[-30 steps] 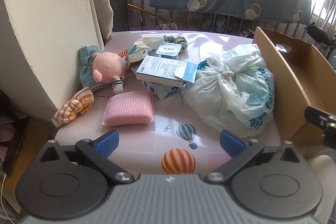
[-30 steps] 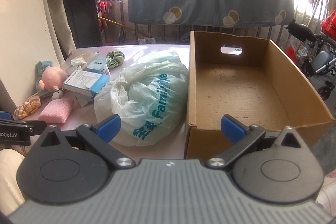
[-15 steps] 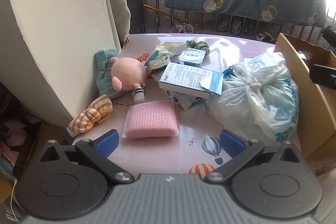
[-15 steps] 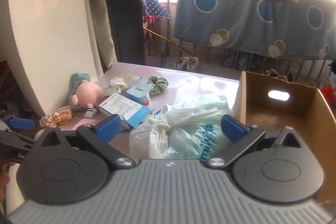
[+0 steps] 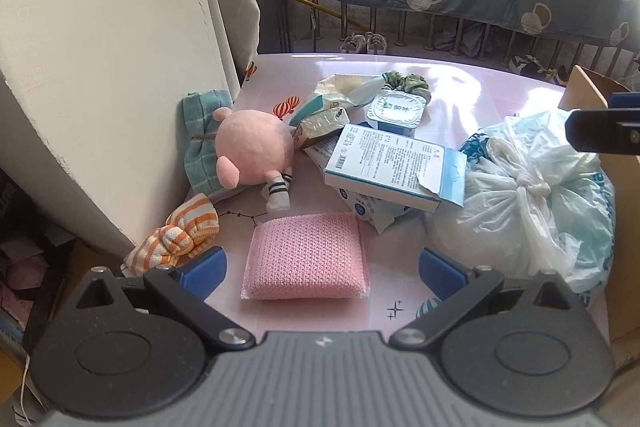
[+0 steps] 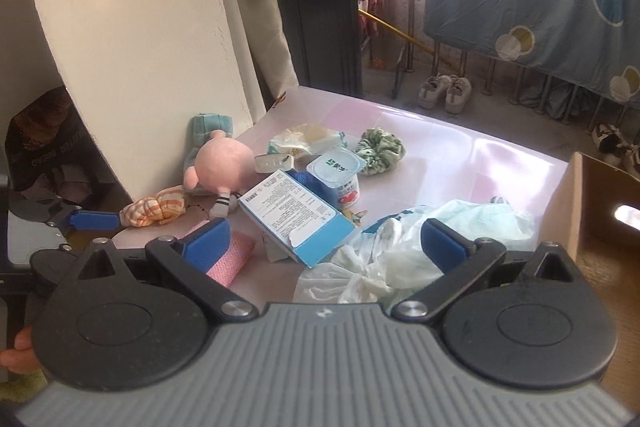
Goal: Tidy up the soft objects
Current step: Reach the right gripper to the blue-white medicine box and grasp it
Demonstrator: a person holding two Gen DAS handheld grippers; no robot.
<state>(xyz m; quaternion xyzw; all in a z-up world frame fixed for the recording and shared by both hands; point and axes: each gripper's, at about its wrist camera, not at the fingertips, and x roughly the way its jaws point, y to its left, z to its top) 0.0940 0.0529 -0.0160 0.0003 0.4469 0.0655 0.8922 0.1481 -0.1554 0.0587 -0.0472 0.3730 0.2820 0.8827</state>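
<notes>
A pink knitted pad (image 5: 306, 254) lies on the pink table just ahead of my open, empty left gripper (image 5: 322, 269). Beyond it lie a pink plush pig (image 5: 250, 150), a teal checked cloth (image 5: 202, 143), an orange striped bow (image 5: 176, 239) at the table's left edge and a green scrunchie (image 5: 406, 83). My right gripper (image 6: 326, 241) is open and empty above the tied white plastic bag (image 6: 400, 255). The pig (image 6: 222, 165), bow (image 6: 156, 209), scrunchie (image 6: 380, 149) and pad (image 6: 230, 259) also show in the right wrist view.
A blue-white carton (image 5: 394, 165), a yogurt cup (image 5: 396, 111) and wrappers (image 5: 340, 99) lie mid-table. The plastic bag (image 5: 536, 195) fills the right side. A cardboard box (image 6: 596, 203) stands at the right edge. A cream wall (image 5: 100, 47) borders the table's left.
My left gripper has moved forward and left, closing on the pink pad. My right gripper has swung left from the cardboard box to over the plastic bag.
</notes>
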